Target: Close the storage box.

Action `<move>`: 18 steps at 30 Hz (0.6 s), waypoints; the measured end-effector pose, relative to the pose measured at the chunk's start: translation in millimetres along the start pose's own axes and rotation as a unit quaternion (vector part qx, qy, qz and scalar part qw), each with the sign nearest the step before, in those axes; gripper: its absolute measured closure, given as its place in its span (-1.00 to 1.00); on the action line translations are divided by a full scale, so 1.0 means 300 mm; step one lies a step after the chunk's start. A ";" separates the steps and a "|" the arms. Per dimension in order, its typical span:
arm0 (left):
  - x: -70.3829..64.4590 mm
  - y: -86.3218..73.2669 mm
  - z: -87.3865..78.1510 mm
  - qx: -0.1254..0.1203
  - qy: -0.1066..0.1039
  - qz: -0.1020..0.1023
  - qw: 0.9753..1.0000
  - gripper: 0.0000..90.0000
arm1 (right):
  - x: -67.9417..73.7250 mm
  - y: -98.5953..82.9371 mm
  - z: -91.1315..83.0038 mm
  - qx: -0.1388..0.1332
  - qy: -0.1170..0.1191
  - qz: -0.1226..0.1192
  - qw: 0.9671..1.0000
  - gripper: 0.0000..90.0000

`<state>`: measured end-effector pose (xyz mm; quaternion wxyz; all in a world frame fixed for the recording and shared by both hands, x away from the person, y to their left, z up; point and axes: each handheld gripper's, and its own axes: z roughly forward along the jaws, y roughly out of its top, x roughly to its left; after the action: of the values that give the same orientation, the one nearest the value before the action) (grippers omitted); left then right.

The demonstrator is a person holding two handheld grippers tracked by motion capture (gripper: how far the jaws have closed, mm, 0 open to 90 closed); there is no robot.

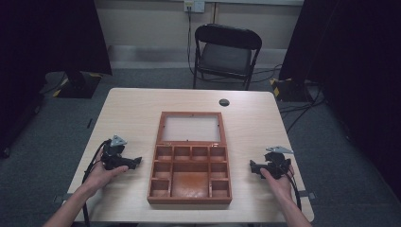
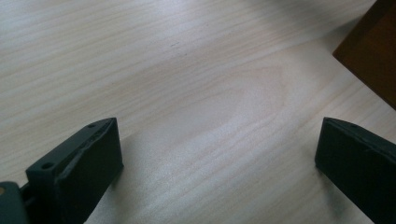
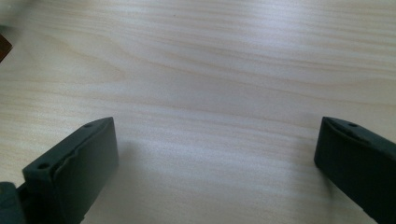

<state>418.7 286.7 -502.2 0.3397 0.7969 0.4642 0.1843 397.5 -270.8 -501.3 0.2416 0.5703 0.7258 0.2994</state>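
Note:
A brown wooden box (image 1: 190, 161) lies open in the middle of the table (image 1: 132, 109), its glass-paned lid (image 1: 191, 128) folded flat away from me and its several compartments empty. My left gripper (image 1: 137, 161) rests on the table just left of the box, held by a hand; its jaws stand wide apart over bare wood (image 2: 219, 149), with a corner of the box (image 2: 373, 51) at upper right. My right gripper (image 1: 252, 166) sits right of the box, jaws also wide apart with nothing between them (image 3: 217, 149).
A black folding chair (image 1: 226, 52) stands beyond the table's far edge. A small dark round cap (image 1: 224, 102) sits in the tabletop near the back. Cables run across the floor at right, and dark curtains hang on both sides.

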 end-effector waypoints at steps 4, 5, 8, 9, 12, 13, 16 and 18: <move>0.006 0.003 -0.002 0.002 -0.006 -0.005 1.000 -1.00 | 0.001 -0.001 0.000 0.000 -0.003 0.002 1.000 -1.00; 0.005 0.004 -0.003 0.005 -0.006 -0.002 1.000 -1.00 | 0.004 -0.002 -0.002 -0.001 -0.006 0.005 1.000 -1.00; 0.005 0.008 -0.006 0.021 -0.002 0.014 1.000 -0.98 | 0.003 0.005 -0.010 0.019 0.000 -0.002 1.000 -1.00; 0.004 0.010 -0.008 0.024 -0.001 0.012 1.000 -0.96 | 0.004 0.006 -0.012 0.023 0.004 -0.004 1.000 -1.00; 0.009 0.017 -0.021 0.030 0.005 0.003 1.000 -0.82 | 0.007 0.011 -0.022 0.019 0.016 -0.007 1.000 -0.70; 0.014 0.019 -0.026 0.027 0.002 -0.002 1.000 -0.71 | 0.005 0.015 -0.029 0.012 0.026 -0.006 1.000 -0.54; 0.031 0.026 -0.035 0.030 -0.002 -0.026 0.999 -0.63 | 0.009 0.027 -0.042 0.000 0.025 -0.003 1.000 -0.68; 0.037 0.032 -0.039 0.021 -0.007 -0.034 0.999 -0.64 | 0.016 0.041 -0.049 -0.012 0.027 -0.001 1.000 -0.64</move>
<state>423.0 297.4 -487.4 0.3322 0.7888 0.4927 0.1571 394.7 -266.4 -482.3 0.2288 0.5580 0.7293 0.3231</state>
